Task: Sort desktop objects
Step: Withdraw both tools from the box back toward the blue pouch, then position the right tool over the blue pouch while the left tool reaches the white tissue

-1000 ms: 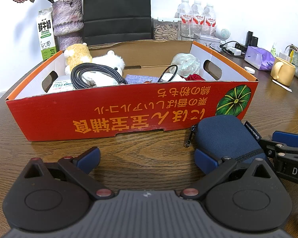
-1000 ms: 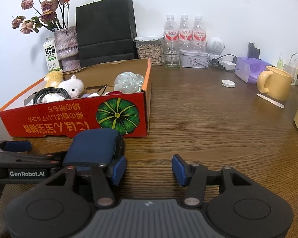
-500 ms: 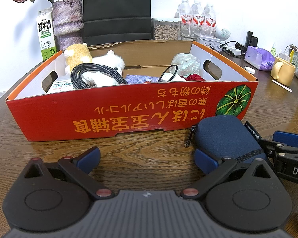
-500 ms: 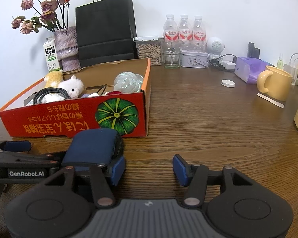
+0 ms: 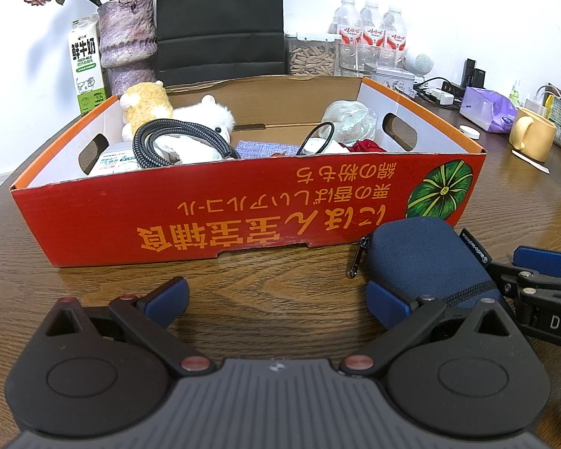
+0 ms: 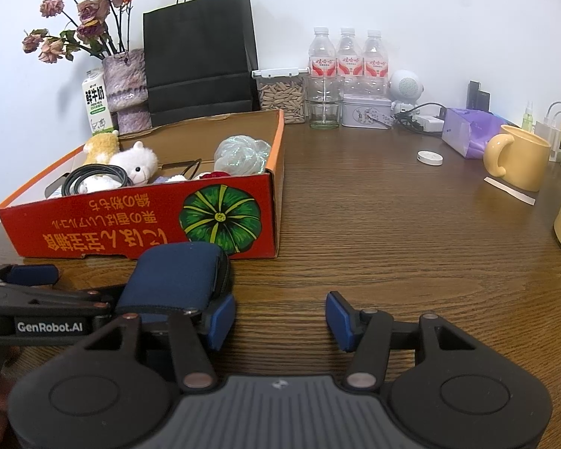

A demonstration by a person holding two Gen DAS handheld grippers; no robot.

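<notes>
While both grippers gape, the navy pouch (image 5: 426,258) lies between them.

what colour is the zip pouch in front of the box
Dark navy blue pouch, clearest in the left wrist view.

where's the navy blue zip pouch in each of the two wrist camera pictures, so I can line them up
Left wrist view: the navy zip pouch sits lower right, on the table in front of the red box's right end.
Right wrist view: the pouch sits lower left, just ahead of that camera's own left pad.
Shared landmark: the green pumpkin print on the red box, directly behind the pouch.
</notes>
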